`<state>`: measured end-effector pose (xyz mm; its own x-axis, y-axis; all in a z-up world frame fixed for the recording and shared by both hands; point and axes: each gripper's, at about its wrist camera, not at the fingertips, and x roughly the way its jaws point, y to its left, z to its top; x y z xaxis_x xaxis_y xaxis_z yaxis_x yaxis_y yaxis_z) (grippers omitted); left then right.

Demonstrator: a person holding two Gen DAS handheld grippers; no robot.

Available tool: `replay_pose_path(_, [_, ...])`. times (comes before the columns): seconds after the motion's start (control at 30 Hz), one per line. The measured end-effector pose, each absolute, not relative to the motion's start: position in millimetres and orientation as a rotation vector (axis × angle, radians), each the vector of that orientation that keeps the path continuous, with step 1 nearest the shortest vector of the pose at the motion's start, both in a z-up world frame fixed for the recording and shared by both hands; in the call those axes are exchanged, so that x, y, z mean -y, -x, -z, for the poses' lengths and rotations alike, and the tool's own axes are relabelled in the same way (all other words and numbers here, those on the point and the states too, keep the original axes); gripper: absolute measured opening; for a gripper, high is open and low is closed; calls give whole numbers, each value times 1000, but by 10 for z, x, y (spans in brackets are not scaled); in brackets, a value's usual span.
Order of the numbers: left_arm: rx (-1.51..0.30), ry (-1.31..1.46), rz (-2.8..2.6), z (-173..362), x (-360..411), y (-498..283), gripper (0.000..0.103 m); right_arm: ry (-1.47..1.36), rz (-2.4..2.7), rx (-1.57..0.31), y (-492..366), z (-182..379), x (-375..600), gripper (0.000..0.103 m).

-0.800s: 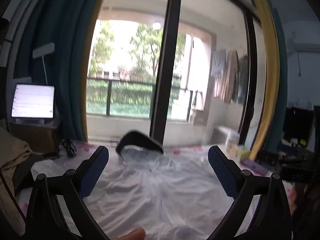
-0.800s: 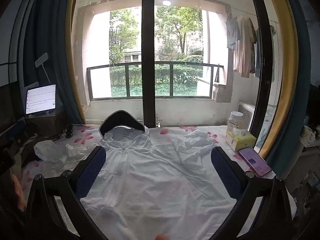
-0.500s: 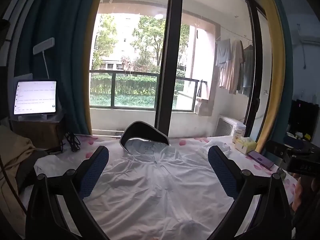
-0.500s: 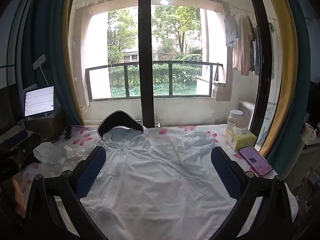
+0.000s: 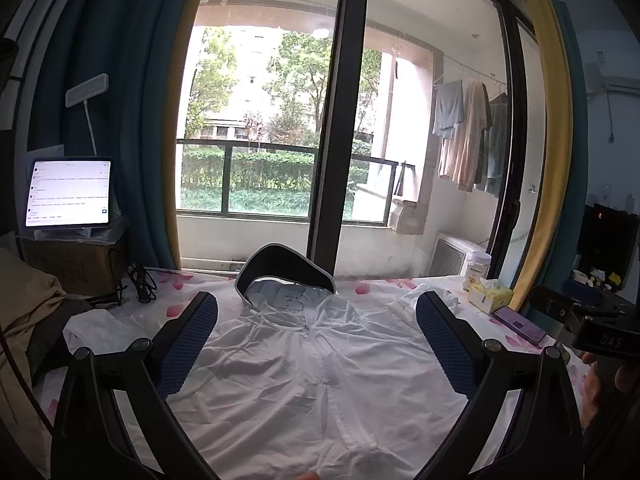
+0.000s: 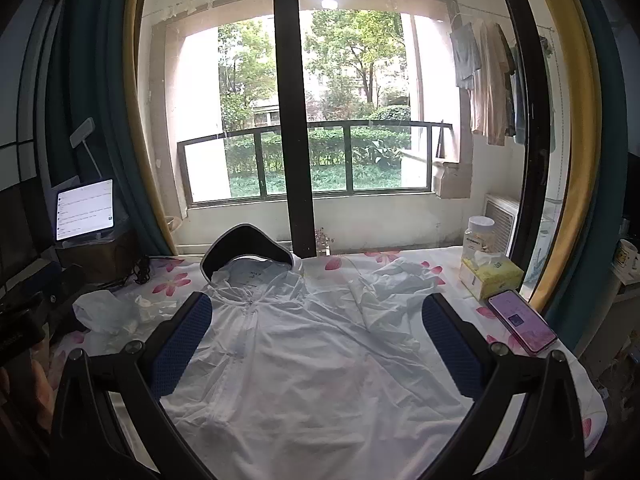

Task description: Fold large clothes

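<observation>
A large white zip-up hooded jacket [image 5: 320, 376] [image 6: 304, 364] lies spread face up on a table with a white, pink-flowered cloth [image 5: 176, 280]. Its dark-lined hood [image 5: 284, 268] [image 6: 246, 246] stands up at the far end, by the window. One sleeve lies crumpled at the left [image 6: 108, 312], the other at the right [image 6: 400, 280]. My left gripper [image 5: 316, 312] hovers open above the jacket's chest with nothing between its blue pads. My right gripper [image 6: 316, 312] also hangs open over the jacket, empty.
A yellow tissue box [image 6: 490, 276], a white-lidded jar [image 6: 478, 236] and a pink phone [image 6: 522, 320] sit at the table's right edge. A lit tablet [image 5: 68, 194] stands on a cardboard box at the left beside black cables [image 5: 140, 284]. Tan clothing [image 5: 24, 320] lies at the far left.
The left wrist view has swung from a blurred, lower look to a steady, higher one, so the hood and window sit more central. The right view has shifted only slightly. Both grippers stay open.
</observation>
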<state>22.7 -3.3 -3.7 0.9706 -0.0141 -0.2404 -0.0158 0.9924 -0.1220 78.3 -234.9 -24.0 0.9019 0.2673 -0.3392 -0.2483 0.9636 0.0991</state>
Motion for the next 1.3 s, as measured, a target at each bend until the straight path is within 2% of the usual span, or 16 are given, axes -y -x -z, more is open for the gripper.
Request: replay_pose_path(1.3, [-220,137,44,17,-2,-177,101,-27,-234,-353,-717,215,2326,103])
